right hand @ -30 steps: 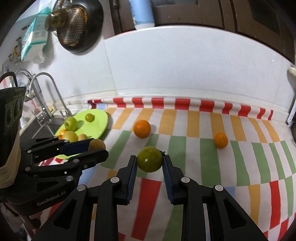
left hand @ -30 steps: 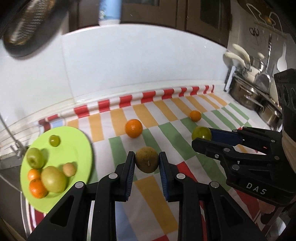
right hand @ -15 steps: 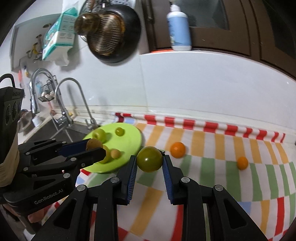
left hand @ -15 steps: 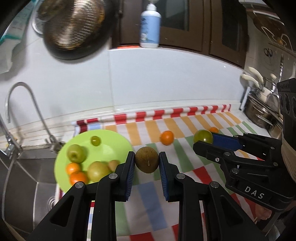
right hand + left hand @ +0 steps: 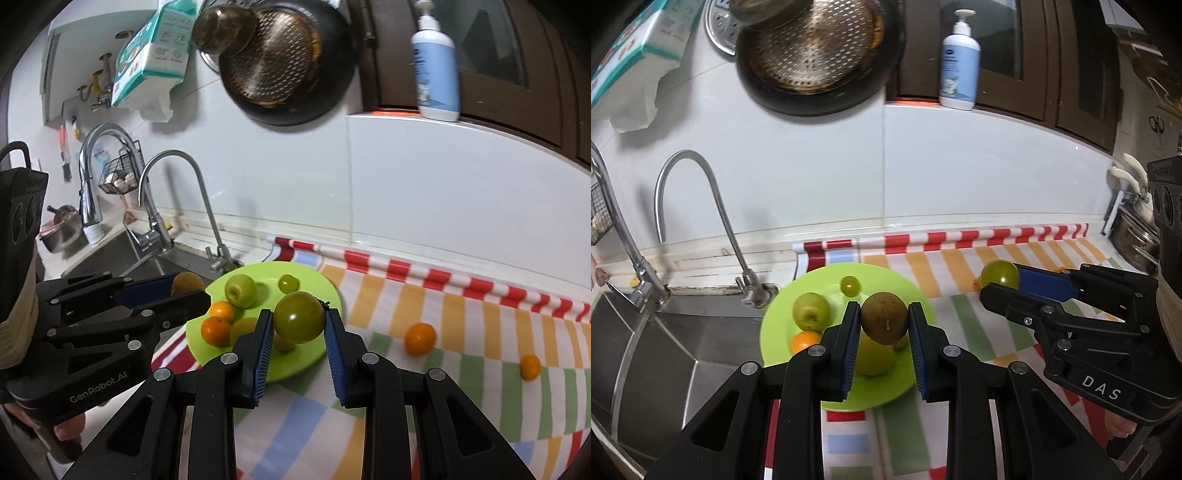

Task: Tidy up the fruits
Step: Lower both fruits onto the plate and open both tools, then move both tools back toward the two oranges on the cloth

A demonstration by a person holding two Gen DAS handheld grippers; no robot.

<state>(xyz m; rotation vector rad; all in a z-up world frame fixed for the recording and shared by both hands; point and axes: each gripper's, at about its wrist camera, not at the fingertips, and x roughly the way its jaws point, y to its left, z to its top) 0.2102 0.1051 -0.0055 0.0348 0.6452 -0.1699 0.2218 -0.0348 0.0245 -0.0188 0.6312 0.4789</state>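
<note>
The right tongs [image 5: 999,282] read "DAS", the left tongs [image 5: 188,291] "GenRobot.AI".

Both wrist views look down-forward, fairly near, sharing the green plate [image 5: 783,325] and perhaps the sink [image 5: 110,254].

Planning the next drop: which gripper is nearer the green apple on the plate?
Left. The left gripper hangs just beside the green apple; the right gripper is off over the striped cloth.
</note>
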